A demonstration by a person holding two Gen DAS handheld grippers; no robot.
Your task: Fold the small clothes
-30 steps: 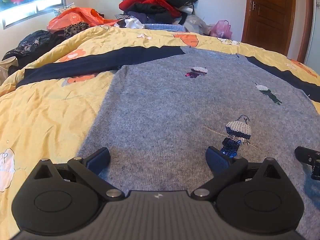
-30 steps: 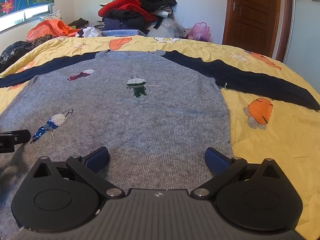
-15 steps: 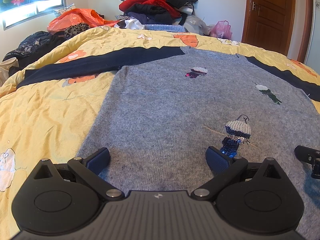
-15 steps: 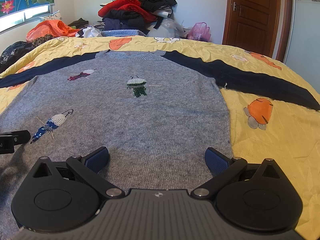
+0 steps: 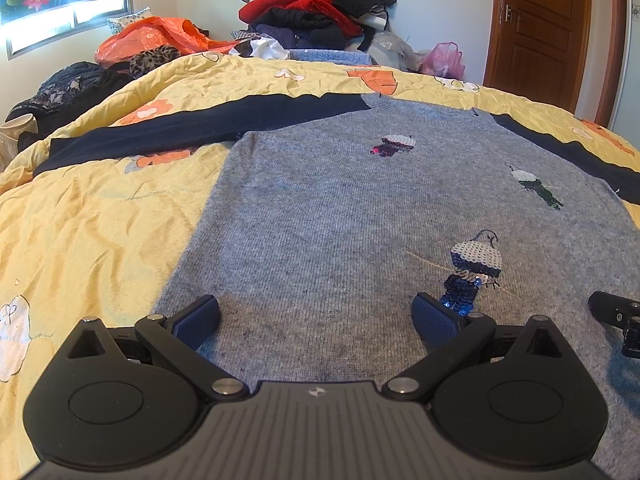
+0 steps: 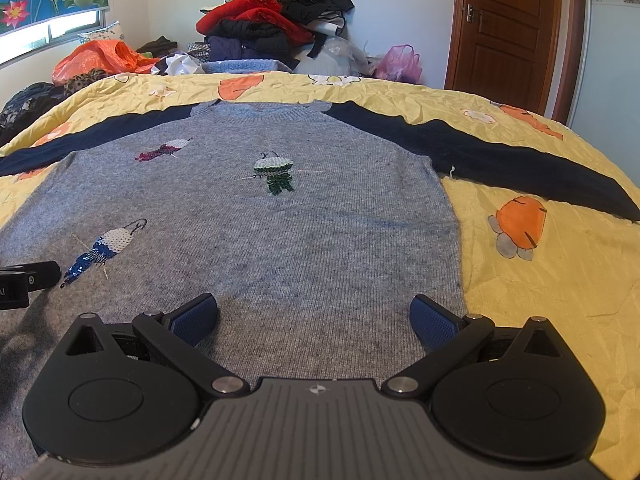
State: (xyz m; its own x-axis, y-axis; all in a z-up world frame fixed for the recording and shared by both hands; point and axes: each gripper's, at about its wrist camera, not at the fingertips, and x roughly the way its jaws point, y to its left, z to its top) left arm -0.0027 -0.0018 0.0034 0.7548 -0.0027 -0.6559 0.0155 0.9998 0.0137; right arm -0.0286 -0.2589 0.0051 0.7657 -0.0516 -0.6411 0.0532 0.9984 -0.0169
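My left gripper (image 5: 316, 314) fingers spread wide over sweater (image 5: 360, 220) hem, holding nothing. Right gripper (image 6: 314, 312) same. Sweater flat, sleeves out, mid bed (image 6: 540, 280). Clothes pile (image 6: 272, 20) at far edge.

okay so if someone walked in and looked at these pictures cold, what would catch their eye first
Most likely the grey sweater with navy sleeves, spread flat on the yellow floral quilt, sequined figures dotting its front. Both open grippers, left and right, hover over its near hem. Behind the bed, a heap of clothes piles against the wall, left of a wooden door.
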